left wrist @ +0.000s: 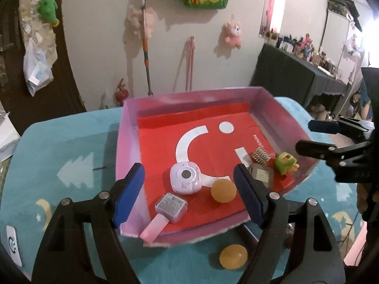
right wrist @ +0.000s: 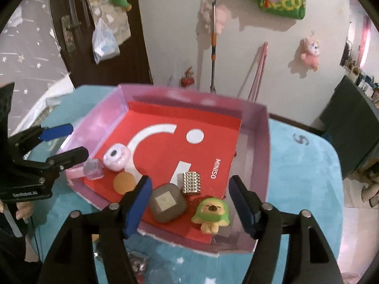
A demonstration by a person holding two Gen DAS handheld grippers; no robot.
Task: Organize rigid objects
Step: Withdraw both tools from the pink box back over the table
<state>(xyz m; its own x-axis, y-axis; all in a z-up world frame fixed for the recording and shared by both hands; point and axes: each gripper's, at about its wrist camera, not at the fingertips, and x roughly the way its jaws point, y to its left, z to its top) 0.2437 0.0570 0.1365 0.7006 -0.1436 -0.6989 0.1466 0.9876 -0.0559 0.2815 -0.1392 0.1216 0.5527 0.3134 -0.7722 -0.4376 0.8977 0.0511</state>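
Rigid objects lie gathered in a shallow pink cardboard tray (left wrist: pixel 129 127) lined with red printed paper, which we see at the centre of both views on a counter (left wrist: pixel 71 146) covered in turquoise cloth.

Left wrist view: a lilac rounded case with a dark round centre (left wrist: pixel 187 177) sits just left of the frame's middle; below it, touching the tray's lower-left wall, lies a clear square box on a pink strip (left wrist: pixel 171 207). An orange ball (left wrist: pixel 223 191) rests just right of the case. A second orange ball (left wrist: pixel 233 256) lies outside the tray on the cloth, at the lower centre.

Right wrist view: a grey rounded block with a pale square face (right wrist: pixel 167 203) lies at lower centre, a studded silver cylinder (right wrist: pixel 191 184) stands just above it, and a green-hooded yellow figurine (right wrist: pixel 210 214) sits to its right.

We see the left gripper (left wrist: pixel 189 195) with its blue-padded fingers (left wrist: pixel 129 194) apart and nothing clamped; the case, box and first ball appear between them. The right gripper (right wrist: pixel 190 209) likewise has its fingers (right wrist: pixel 138 208) spread and empty, framing the block and figurine.
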